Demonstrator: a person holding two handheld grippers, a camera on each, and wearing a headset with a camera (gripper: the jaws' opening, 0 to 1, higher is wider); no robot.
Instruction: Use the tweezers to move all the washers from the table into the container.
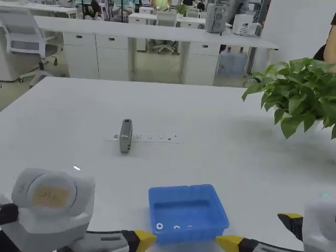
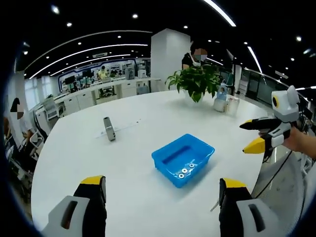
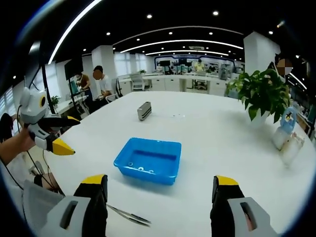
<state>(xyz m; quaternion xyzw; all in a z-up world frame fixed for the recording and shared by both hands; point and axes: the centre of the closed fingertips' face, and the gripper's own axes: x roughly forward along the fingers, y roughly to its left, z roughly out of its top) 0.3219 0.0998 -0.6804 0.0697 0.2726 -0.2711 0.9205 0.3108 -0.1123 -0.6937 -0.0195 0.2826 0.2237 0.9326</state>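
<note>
**Both claws spread and empty at the near edge**

The left claw (image 2: 162, 184) and right claw (image 3: 159, 181) are held low and level, one on each side of the blue container (image 1: 188, 210). Their jaws are apart and grip nothing. The container sits by the near edge of the surface (image 1: 236, 136), with three washers (image 1: 176, 227) along its near wall. The tweezers (image 3: 129, 215) lie flat just before it. A gray block (image 1: 125, 135) rests mid-surface.

open table (image 1: 236, 157) around container (image 1: 181, 188), plant (image 1: 302, 94) far right
</note>
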